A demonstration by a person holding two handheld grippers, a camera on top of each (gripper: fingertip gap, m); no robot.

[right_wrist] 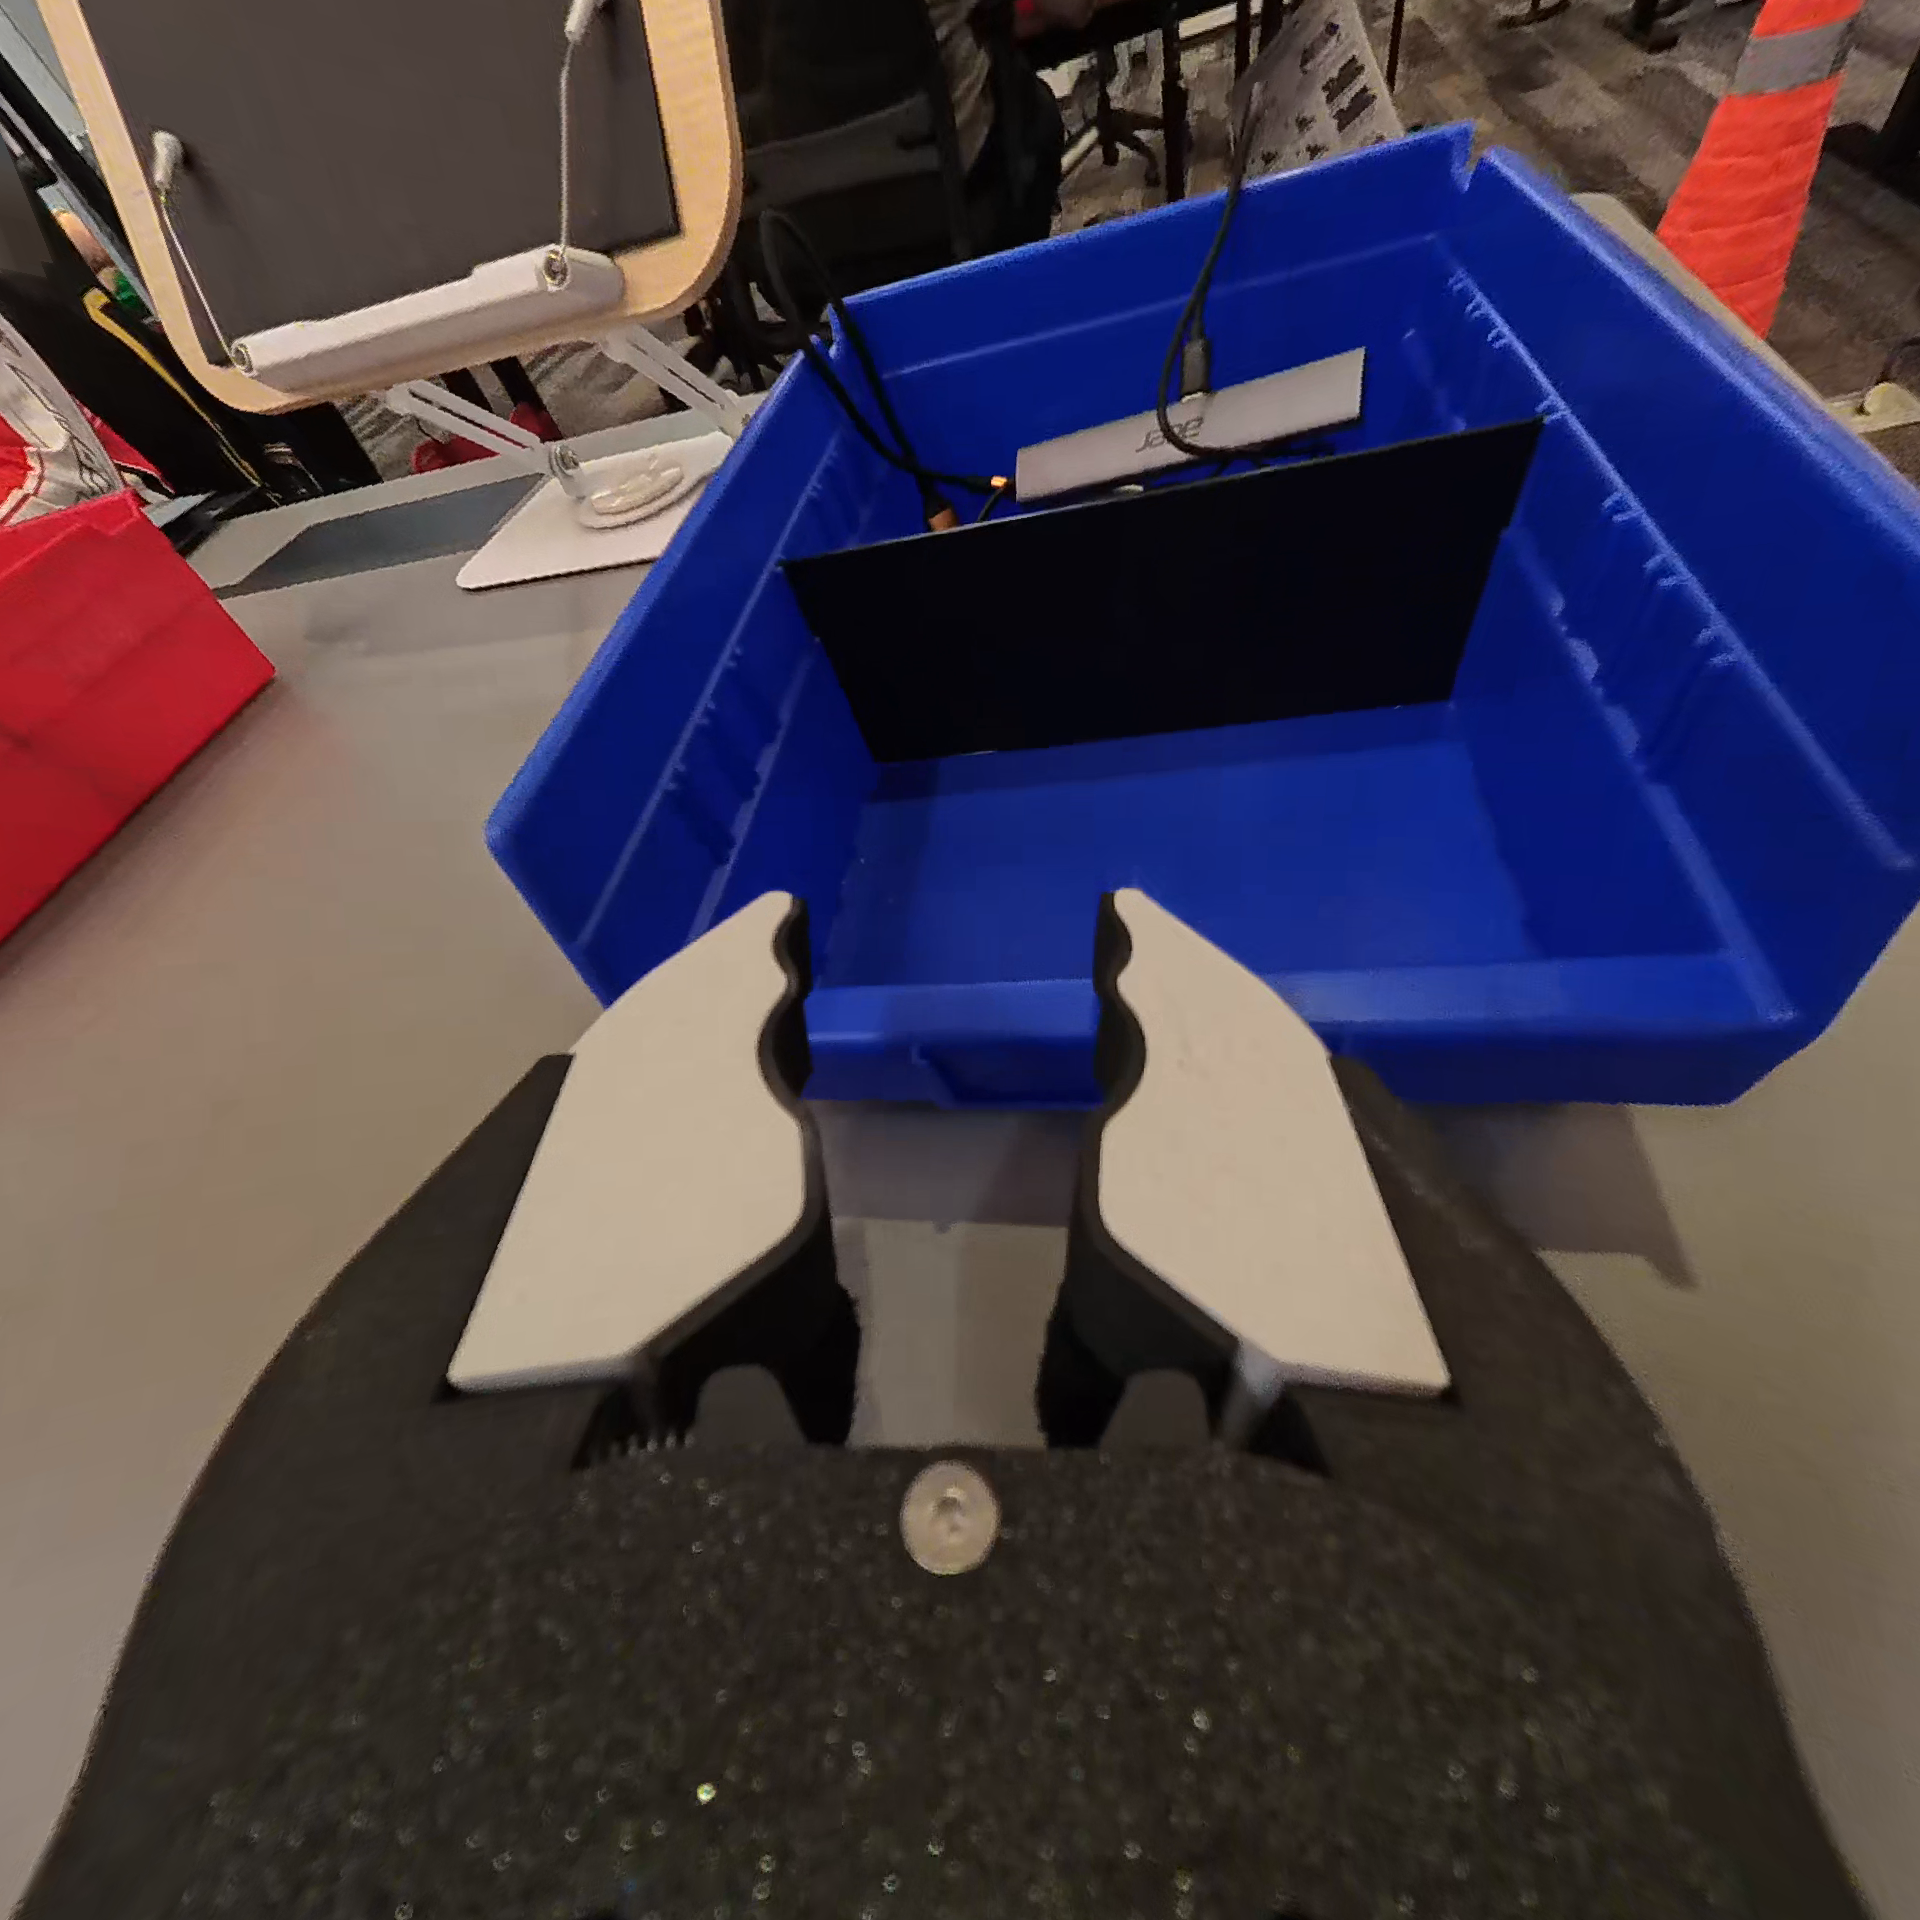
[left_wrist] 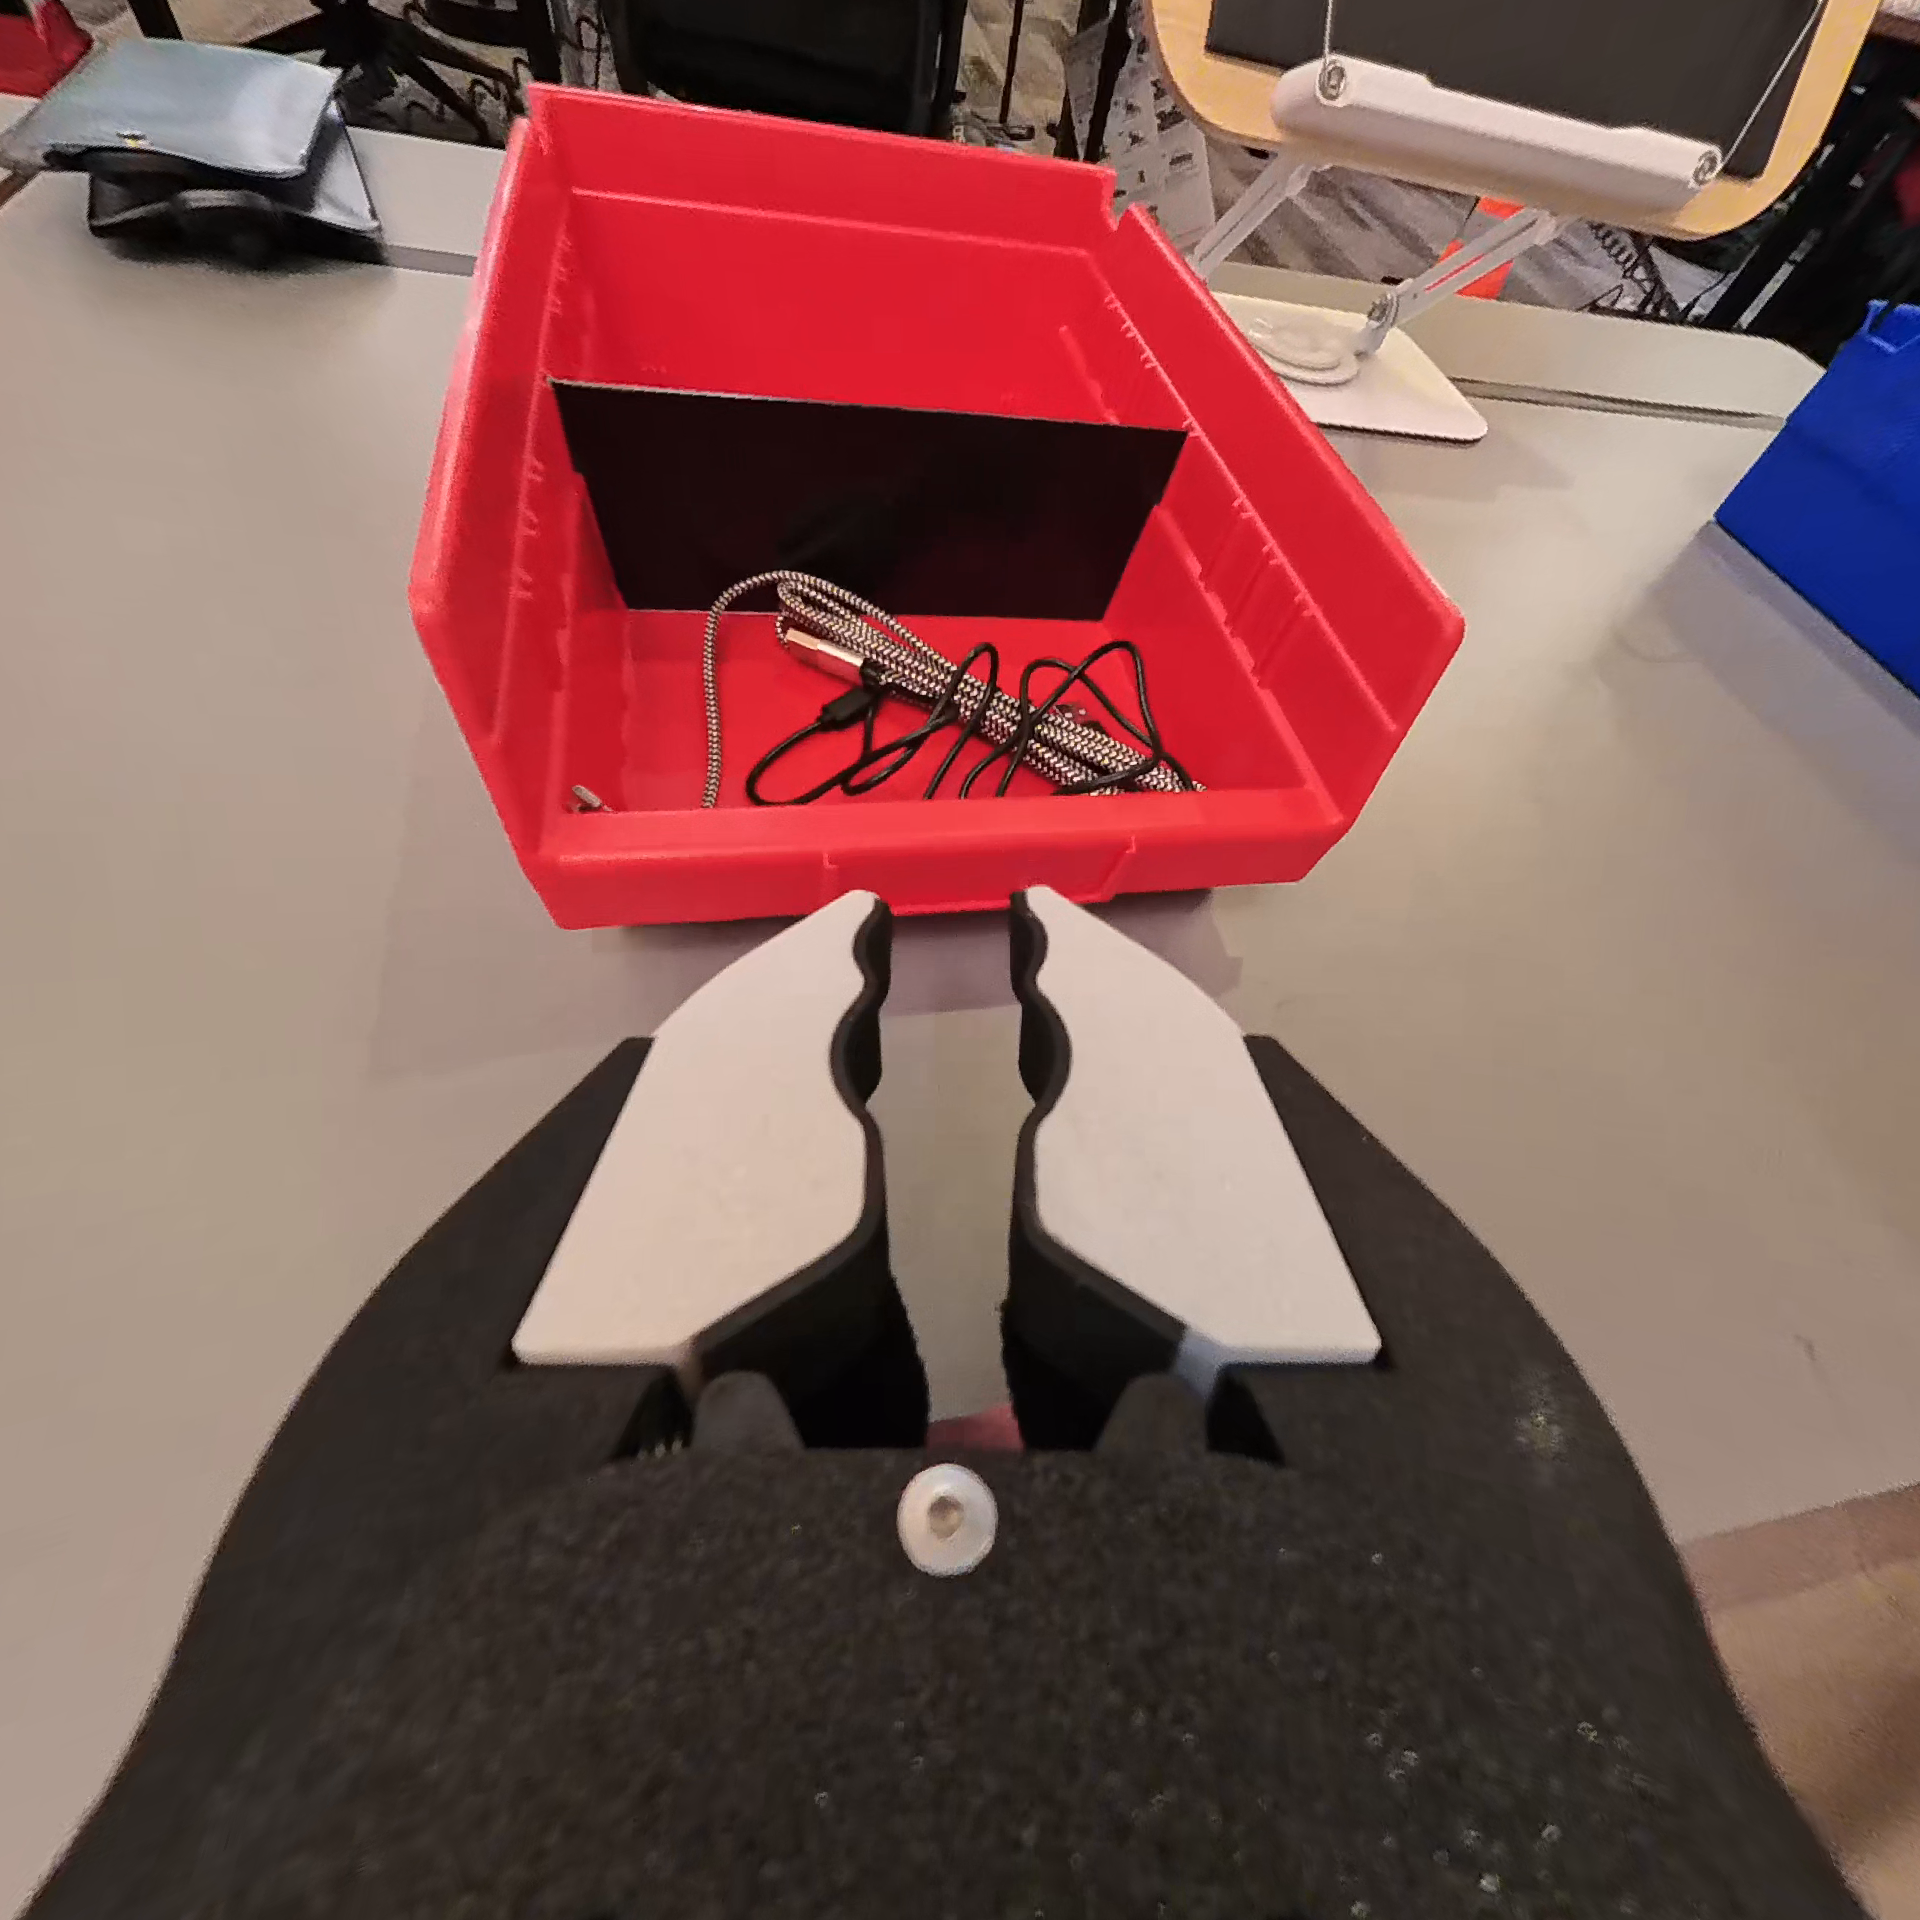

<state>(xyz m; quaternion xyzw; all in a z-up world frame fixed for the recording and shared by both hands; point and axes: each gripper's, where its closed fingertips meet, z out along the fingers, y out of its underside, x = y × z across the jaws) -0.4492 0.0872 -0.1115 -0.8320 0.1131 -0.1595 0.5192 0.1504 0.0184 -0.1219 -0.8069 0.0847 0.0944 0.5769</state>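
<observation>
**Two bins, both grippers empty**

Grey table. Red bin, black divider; cables in near compartment. Blue bin: near compartment bare, grey device behind divider. Left gripper slightly apart, just short of red bin. Right gripper wide apart over blue bin's front wall.

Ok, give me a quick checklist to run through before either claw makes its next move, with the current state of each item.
1. Left claw empty, fingers apart: ok.
2. Right claw empty, fingers wide apart: ok.
3. Braided cable and thin black cable lie in near compartment of red plastic bin: ok.
4. Cables untangled: not ok, they overlap.
5. Near compartment of blue plastic bin empty: ok.
6. Black divider upright: ok.
</observation>
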